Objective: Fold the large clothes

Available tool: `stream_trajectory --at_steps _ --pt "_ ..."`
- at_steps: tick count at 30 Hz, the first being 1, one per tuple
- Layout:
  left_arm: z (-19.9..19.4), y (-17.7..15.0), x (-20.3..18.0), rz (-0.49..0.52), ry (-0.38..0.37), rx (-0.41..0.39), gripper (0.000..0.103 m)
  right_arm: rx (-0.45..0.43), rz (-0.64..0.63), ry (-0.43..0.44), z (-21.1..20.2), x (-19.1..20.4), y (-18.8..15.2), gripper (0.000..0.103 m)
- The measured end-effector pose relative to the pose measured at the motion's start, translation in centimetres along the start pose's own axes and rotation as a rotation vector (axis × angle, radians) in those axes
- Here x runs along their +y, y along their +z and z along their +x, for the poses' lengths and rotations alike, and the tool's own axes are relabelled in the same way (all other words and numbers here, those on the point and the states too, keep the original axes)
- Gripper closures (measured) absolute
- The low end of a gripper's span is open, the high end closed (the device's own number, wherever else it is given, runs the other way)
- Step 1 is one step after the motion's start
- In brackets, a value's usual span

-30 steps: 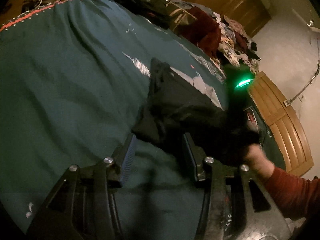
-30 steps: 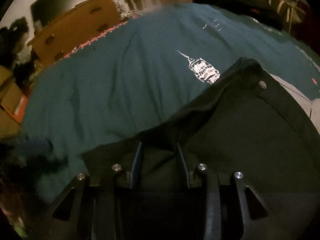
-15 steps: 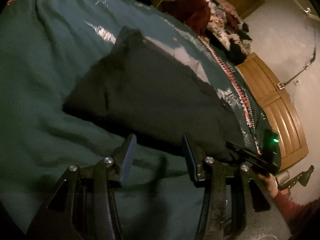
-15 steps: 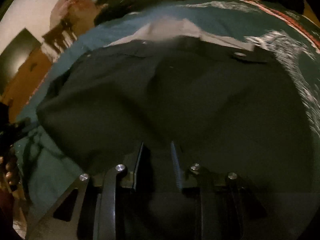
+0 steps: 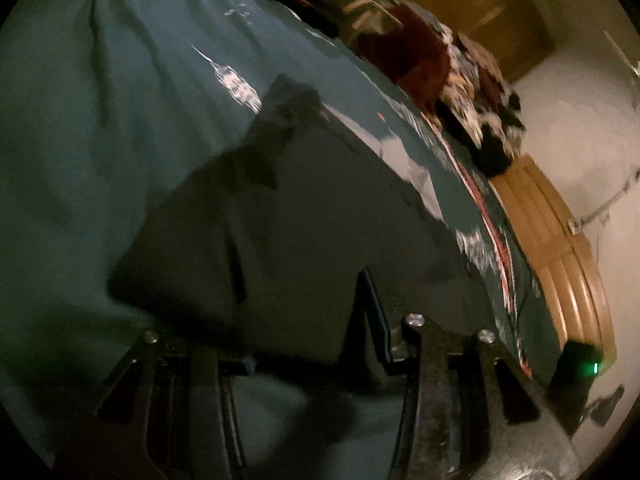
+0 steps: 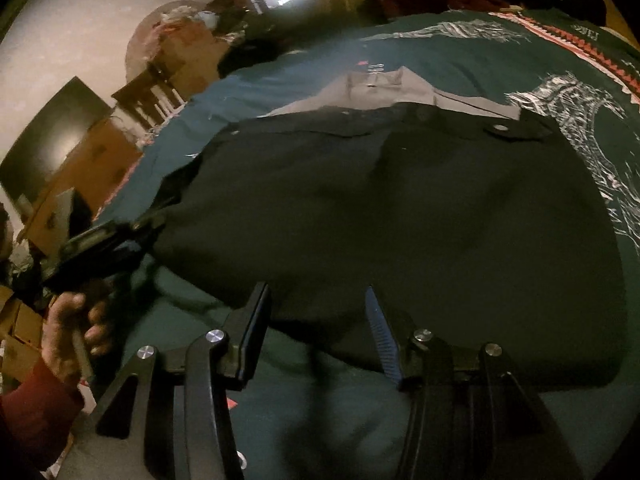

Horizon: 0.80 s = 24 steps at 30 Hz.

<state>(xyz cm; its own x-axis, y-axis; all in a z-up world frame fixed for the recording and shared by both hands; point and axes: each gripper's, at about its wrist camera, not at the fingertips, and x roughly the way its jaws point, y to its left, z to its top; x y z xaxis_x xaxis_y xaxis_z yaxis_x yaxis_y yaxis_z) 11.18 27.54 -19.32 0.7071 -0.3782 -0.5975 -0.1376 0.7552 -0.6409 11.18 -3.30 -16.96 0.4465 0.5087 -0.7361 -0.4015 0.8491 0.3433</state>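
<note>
A large black garment [image 6: 400, 208] lies spread flat on the teal bedspread [image 6: 460, 64], with a grey lining edge [image 6: 384, 88] showing at its far side. It also shows in the left wrist view [image 5: 304, 208]. My right gripper [image 6: 316, 320] is open and empty just before the garment's near edge. My left gripper [image 5: 304, 320] is open at the garment's near left corner; the cloth hides its left finger. The left gripper also shows in the right wrist view [image 6: 148, 220], at the garment's left edge.
A pile of clothes [image 5: 452, 64] lies along the bed's far side. A wooden cupboard [image 5: 560, 264] stands beyond the bed. A dresser [image 6: 80, 168] and a dark screen [image 6: 52, 128] stand left of the bed.
The garment went from hanging bunched in the right gripper to lying spread flat. The right gripper let go and opened wide. The left gripper moved in onto the garment's near corner.
</note>
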Motion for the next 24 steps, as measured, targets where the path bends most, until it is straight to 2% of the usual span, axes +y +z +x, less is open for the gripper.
stream_trajectory --at_steps 4,5,8,12,13,14,16,17,18,20,21,24 --pt "0.9 1.0 -0.4 -0.009 0.052 -0.052 0.061 0.003 0.004 0.023 0.2 1.3 0.5 0.049" --pt "1.2 1.2 -0.2 -0.018 0.065 -0.061 0.064 0.001 0.003 0.028 0.2 1.7 0.8 0.049" --pt "1.7 1.6 -1.0 0.032 0.149 -0.083 0.095 -0.009 -0.008 0.055 0.4 3.0 2.8 0.043" --pt "0.7 0.2 -6.6 0.33 0.274 -0.167 0.097 -0.037 -0.018 0.063 1.6 4.3 7.8 0.037" --pt "0.3 -0.5 -8.4 0.414 0.29 -0.193 0.097 -0.037 -0.018 0.077 2.3 4.8 9.8 0.03" --pt "0.2 -0.9 -9.4 0.461 0.3 -0.208 0.097 -0.026 -0.024 0.094 3.1 5.4 11.5 0.025" --pt "0.1 -2.0 -11.5 0.57 0.322 -0.24 0.097 0.009 -0.055 0.137 5.3 7.1 15.7 0.024" --pt "0.2 -2.4 -12.2 0.61 0.33 -0.247 0.097 0.026 -0.068 0.155 6.3 7.9 17.3 0.02" --pt "0.4 -2.8 -12.8 0.648 0.335 -0.248 0.097 0.072 -0.078 0.191 8.1 9.0 19.5 0.018" --pt "1.2 -3.8 -13.8 0.725 0.349 -0.25 0.097 0.119 -0.091 0.197 10.1 10.3 21.8 0.018" --pt "1.4 -4.2 -14.1 0.747 0.352 -0.249 0.097 0.171 -0.11 0.217 11.7 11.5 23.1 0.017" --pt "2.1 -5.3 -15.2 0.817 0.341 -0.243 0.097 0.293 -0.15 0.202 15.2 13.4 24.0 0.016"
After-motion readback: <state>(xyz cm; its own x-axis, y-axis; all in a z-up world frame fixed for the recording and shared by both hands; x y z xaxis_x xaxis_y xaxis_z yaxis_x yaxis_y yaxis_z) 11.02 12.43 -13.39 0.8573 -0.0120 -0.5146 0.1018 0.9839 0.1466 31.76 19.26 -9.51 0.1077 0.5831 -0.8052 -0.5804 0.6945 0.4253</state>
